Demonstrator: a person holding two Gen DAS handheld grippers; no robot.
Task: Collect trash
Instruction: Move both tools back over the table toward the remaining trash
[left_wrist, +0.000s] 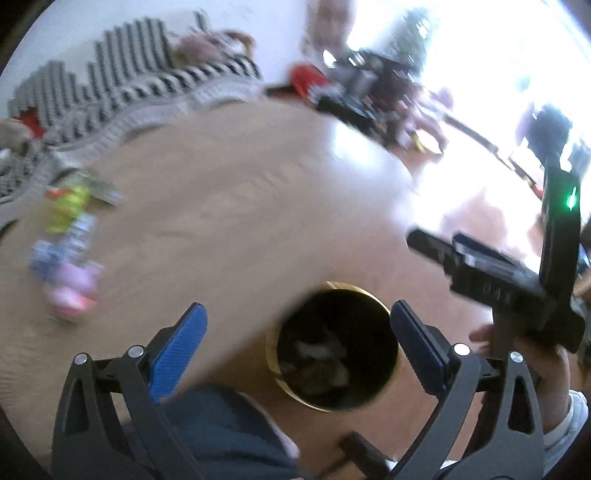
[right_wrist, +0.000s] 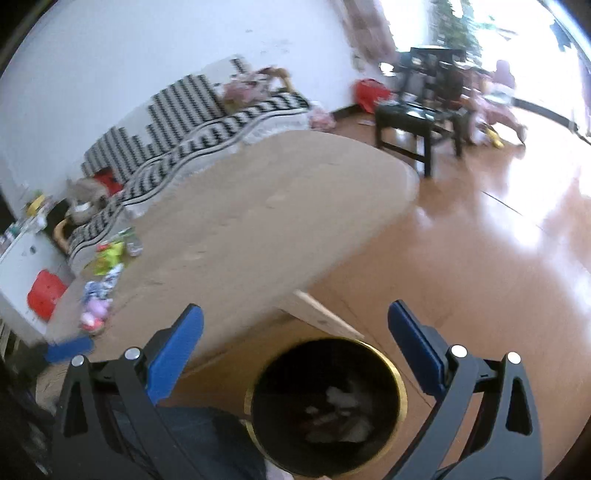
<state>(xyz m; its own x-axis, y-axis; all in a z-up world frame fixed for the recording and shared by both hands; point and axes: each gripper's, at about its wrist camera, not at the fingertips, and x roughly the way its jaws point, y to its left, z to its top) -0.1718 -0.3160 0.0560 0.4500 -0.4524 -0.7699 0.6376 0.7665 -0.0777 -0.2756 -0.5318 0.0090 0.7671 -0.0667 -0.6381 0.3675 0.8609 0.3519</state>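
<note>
Nearest the lens, the left gripper (left_wrist: 295, 350) has its blue-padded fingers (left_wrist: 177, 350) spread wide and holds nothing. Just beyond and below it, between the fingers, stands the round black waste bin with a gold rim (left_wrist: 334, 347), crumpled pale scraps at its bottom. The right gripper (right_wrist: 293, 350) is likewise spread wide and empty, hovering over the same bin (right_wrist: 327, 406). It also shows in the left view, to the right of the left gripper (left_wrist: 480, 273), gripped by a hand (left_wrist: 532, 365). Ahead and left of both grippers, a heap of bright wrappers, yellow-green, blue-white and pink (right_wrist: 99, 280), lies on the tan round-edged tabletop (right_wrist: 258, 206); any print on them is too blurred to read. Beyond the table sits a black-and-white zigzag sofa (right_wrist: 177, 110).
</note>
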